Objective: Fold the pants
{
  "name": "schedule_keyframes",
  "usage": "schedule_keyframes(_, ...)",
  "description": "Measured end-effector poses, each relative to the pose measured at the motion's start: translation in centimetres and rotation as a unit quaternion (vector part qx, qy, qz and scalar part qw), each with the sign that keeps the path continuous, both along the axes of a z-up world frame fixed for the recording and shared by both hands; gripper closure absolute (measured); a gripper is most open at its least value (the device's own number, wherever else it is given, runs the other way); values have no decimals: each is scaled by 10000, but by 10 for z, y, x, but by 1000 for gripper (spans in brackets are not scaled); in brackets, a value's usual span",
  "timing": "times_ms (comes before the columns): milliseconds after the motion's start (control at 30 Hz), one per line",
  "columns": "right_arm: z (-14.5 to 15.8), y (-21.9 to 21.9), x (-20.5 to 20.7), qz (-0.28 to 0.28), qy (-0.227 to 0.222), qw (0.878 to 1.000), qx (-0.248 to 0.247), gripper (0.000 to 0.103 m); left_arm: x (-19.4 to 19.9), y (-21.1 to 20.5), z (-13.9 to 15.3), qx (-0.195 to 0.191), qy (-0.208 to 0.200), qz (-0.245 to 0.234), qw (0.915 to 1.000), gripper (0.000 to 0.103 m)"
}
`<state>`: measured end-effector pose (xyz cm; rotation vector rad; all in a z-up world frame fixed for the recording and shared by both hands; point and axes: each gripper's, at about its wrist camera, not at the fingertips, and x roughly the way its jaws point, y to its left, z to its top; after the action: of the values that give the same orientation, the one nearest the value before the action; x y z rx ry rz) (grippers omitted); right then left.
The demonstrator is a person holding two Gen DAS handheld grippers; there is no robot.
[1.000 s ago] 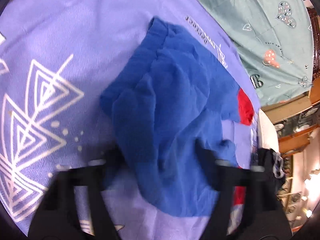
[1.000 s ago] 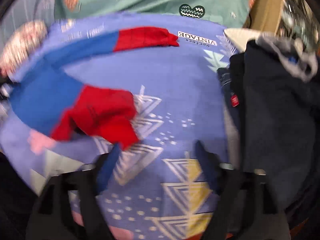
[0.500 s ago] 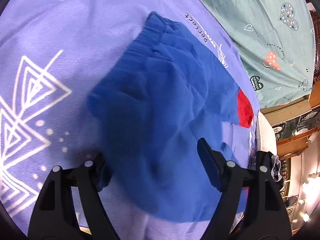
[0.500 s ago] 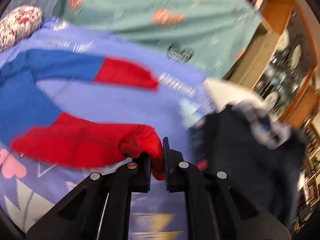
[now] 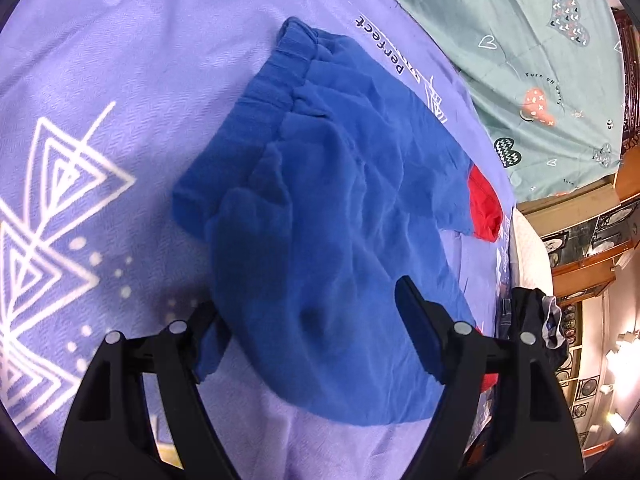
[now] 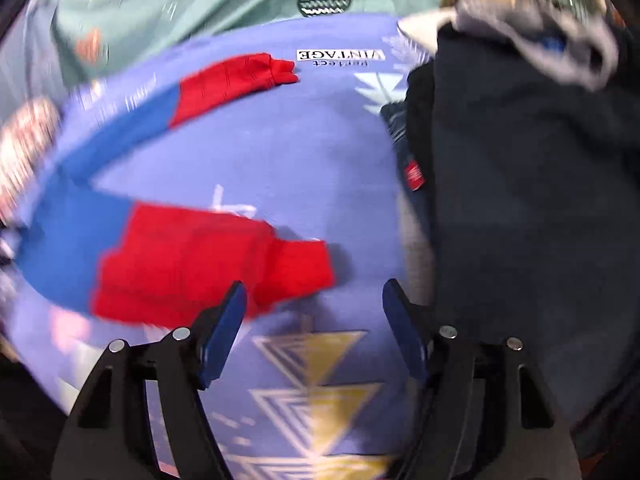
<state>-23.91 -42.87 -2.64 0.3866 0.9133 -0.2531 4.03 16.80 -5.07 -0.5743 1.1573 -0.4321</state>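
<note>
On the lilac bedspread printed with white triangles lie soft, rumpled blue pants with red cuffs. Left gripper hovers spread wide over the blue seat, holding nothing. Right gripper gapes empty beside one red cuff. Printed lettering reads "VINTAGE perfect". Dark clothes are heaped alongside.

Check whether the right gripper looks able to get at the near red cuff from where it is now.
Probably yes: the right gripper is open, the red cuff lies flat just ahead of its left finger, nothing between them.
</note>
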Motion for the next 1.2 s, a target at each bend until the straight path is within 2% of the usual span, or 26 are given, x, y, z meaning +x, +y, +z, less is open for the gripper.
schedule_keyframes(133, -12, -10, 14, -113, -81, 9952, 969, 32, 9, -8, -4, 99, -105, 45, 9999, 25)
schedule_keyframes(200, -28, 1, 28, -135, 124, 9931, 1155, 33, 13, -12, -2, 116, -163, 56, 9998, 27)
schedule_keyframes(233, -33, 4, 35, -117, 228, 9927, 1181, 48, 15, -14, -2, 88, -163, 23, 9998, 44)
schedule_keyframes(267, -35, 7, 41, -136, 294, 9938, 1068, 61, 17, -18, -2, 72, -135, -76, 9999, 80)
schedule_keyframes(300, -30, 12, 46, -95, 240, 9946, 1002, 73, 18, -19, -3, 61, -104, -142, 9998, 92)
schedule_keyframes(367, -7, 18, 40, -45, -244, 9970, 730, 73, 14, -16, 7, -2, -261, -102, 9996, 92)
schedule_keyframes(400, 20, 25, 35, 88, -733, 9965, 404, 73, 10, -13, 14, 17, -370, -67, 9993, 92)
schedule_keyframes(467, 52, 33, 25, 255, -1235, 9920, -43, 73, 1, -9, 29, -39, -505, -85, 9987, 92)
schedule_keyframes(500, 61, 36, 21, 295, -1348, 9901, -249, 73, -1, -9, 32, 4, -524, -113, 9986, 92)
schedule_keyframes(533, 62, 35, 21, 318, -1203, 9912, -454, 71, -4, -9, 32, 99, -504, -128, 9986, 90)
schedule_keyframes(600, 30, 21, 34, 191, -394, 9977, -525, 68, -4, -8, 20, 336, -227, -153, 9991, 82)
schedule_keyframes(633, 13, 15, 36, 93, -67, 9988, -480, 68, -2, -6, 11, 416, -37, -154, 9990, 74)
schedule_keyframes(667, -5, 11, 37, -51, 285, 9984, -492, 68, -1, -2, 0, 449, 198, -114, 9987, 60)
schedule_keyframes(700, -14, 9, 36, -164, 477, 9970, -593, 65, -2, 4, -5, 400, 311, -58, 9987, 55)
schedule_keyframes(733, -18, 8, 32, -278, 511, 9959, -700, 51, -4, 12, -5, 237, 302, 10, 9993, 53)
schedule_keyframes(767, -16, 9, 27, -414, 426, 9949, -815, 46, -5, 16, -4, 280, 286, 47, 9992, 45)
schedule_keyframes(833, -2, 10, 18, -716, 172, 9913, -1093, 43, -9, 25, 5, 445, 155, 218, 9986, 32)
schedule_keyframes(867, 4, 11, 15, -802, 82, 9897, -1187, 43, -11, 28, 10, 498, 55, 254, 9984, 31)
schedule_keyframes(900, 14, 16, 14, -818, -74, 9886, -1261, 43, -13, 29, 14, 518, 5, 226, 9984, 31)
schedule_keyframes(1000, 25, 31, 20, -301, -507, 9937, -956, 43, -18, 16, 18, 574, -177, 28, 9982, 35)
schedule_keyframes(1033, 25, 44, 28, -6, -471, 9943, -952, 43, -19, 9, 16, 673, -223, -30, 9975, 42)
schedule_keyframes(1067, 22, 50, 33, 125, -386, 9944, -973, 43, -20, 8, 13, 752, -231, -39, 9969, 64)
schedule_keyframes(1133, 4, 56, 50, 290, 18, 9950, -953, 44, -16, 8, 1, 825, -96, -23, 9965, 89)
schedule_keyframes(1200, -20, 54, 54, 242, 492, 9953, -803, 44, -17, 20, -3, 877, -71, 142, 9960, 91)
